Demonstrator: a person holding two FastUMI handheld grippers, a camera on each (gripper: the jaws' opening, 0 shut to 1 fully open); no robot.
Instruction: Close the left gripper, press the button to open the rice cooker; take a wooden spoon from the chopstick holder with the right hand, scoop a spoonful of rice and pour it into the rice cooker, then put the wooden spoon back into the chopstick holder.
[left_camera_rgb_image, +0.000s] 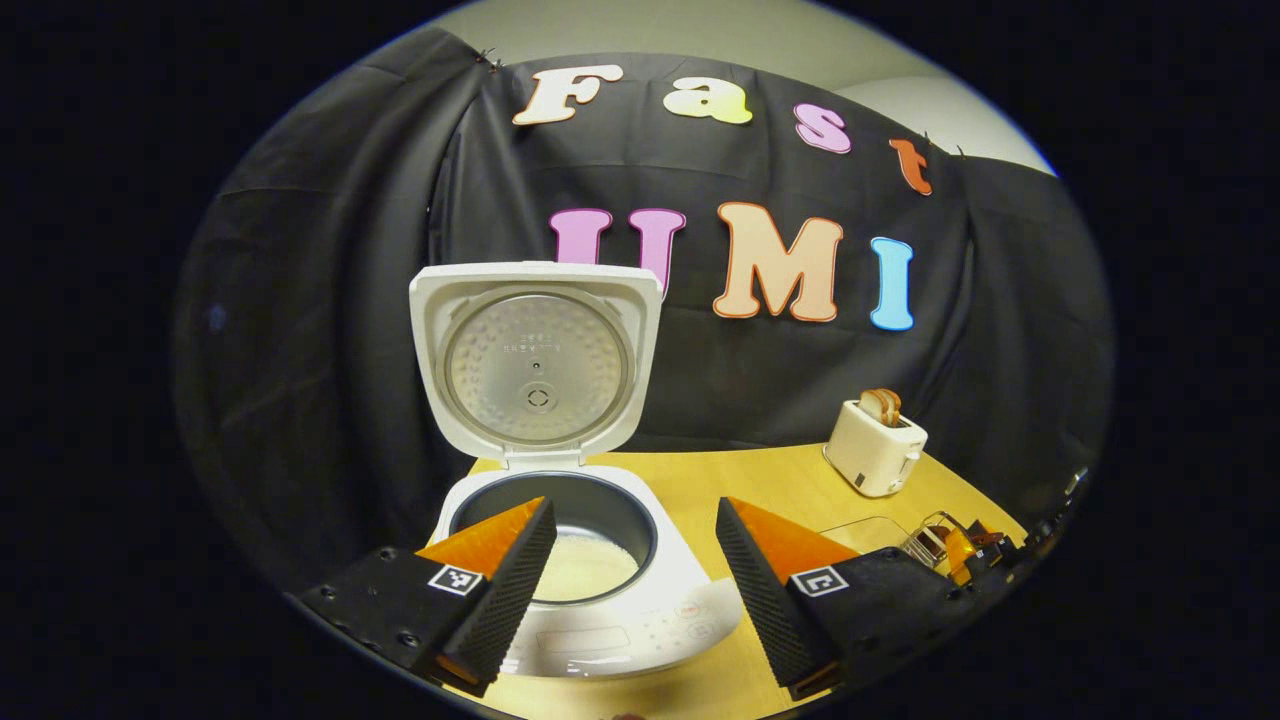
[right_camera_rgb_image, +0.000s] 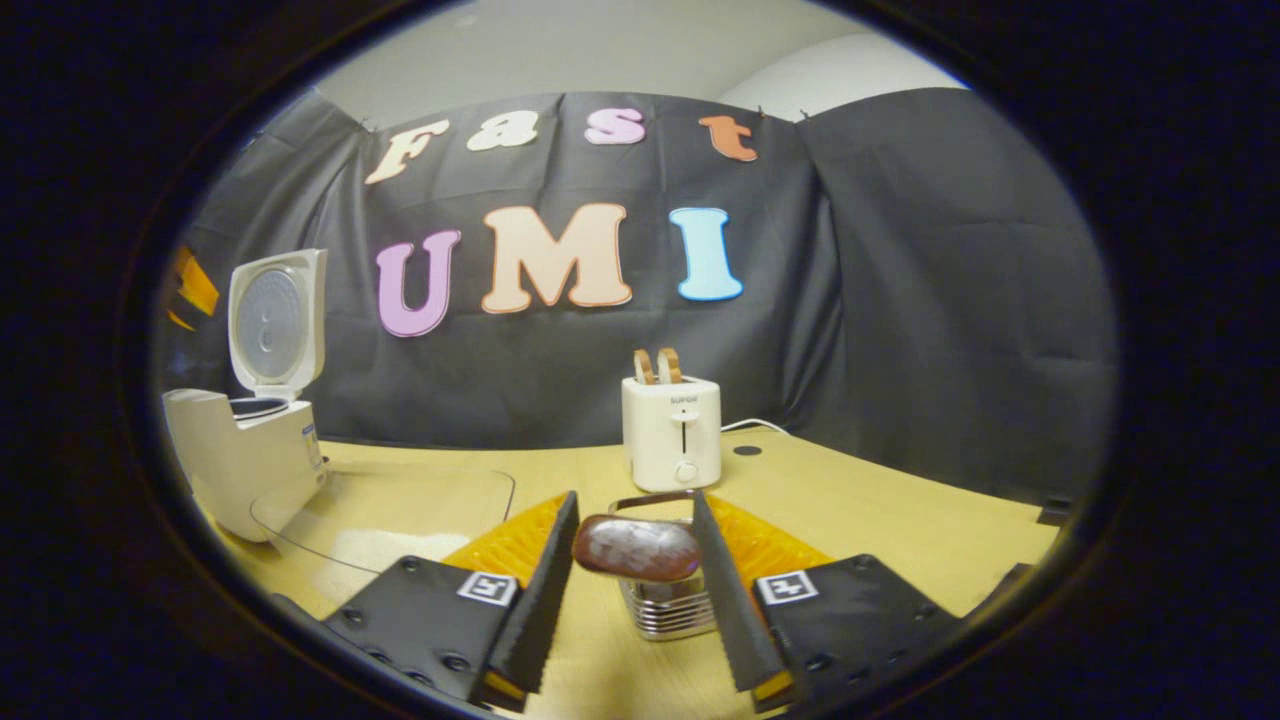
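The wooden spoon (right_camera_rgb_image: 625, 547) was sat in the chopstick holder (right_camera_rgb_image: 668, 603) on the desk (right_camera_rgb_image: 850, 500), framed between the spread fingers of the right claw (right_camera_rgb_image: 630, 570), untouched. The rice cooker (left_camera_rgb_image: 590, 560) was left lid-up with rice inside, the left claw (left_camera_rgb_image: 635, 570) spread wide over it. A toaster (right_camera_rgb_image: 671, 430) was parked behind.

A black cloth (right_camera_rgb_image: 900, 300) was hung as the booth's wall, creased in vertical folds and pinned at its upper edge. Above it a pale, off-white room wall (right_camera_rgb_image: 560, 50) was seen, dimly lit. A light wooden tabletop (right_camera_rgb_image: 880, 510) was spread before the cloth, softly lit from above. A white toaster (right_camera_rgb_image: 671, 432) with two slices of bread was set near the cloth, a white cord trailing behind it.
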